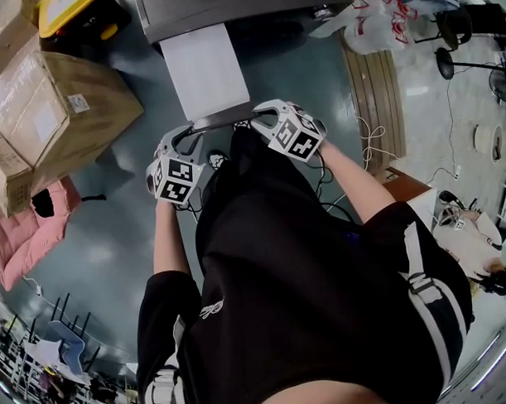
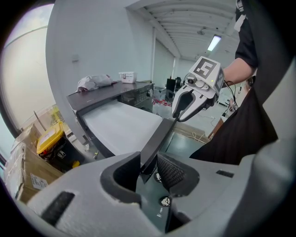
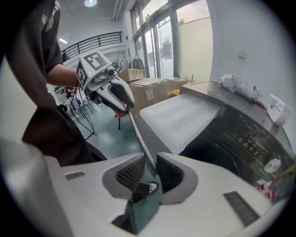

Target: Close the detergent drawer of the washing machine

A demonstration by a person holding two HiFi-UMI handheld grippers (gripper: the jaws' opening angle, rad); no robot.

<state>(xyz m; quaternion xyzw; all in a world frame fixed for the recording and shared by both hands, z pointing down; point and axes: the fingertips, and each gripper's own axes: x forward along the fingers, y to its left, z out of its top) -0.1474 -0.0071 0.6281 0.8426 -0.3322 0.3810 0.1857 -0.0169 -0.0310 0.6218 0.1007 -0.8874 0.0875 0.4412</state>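
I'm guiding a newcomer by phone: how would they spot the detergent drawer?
Find the grey washing machine at the top of the head view. The drawer is the flat white slab sticking out toward the person. Unlike the brown cardboard boxes, its dark front edge is pinched by the left claw and right claw.

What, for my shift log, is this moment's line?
drawer: out | left hand-held gripper: clamps front edge | right hand-held gripper: clamps front edge
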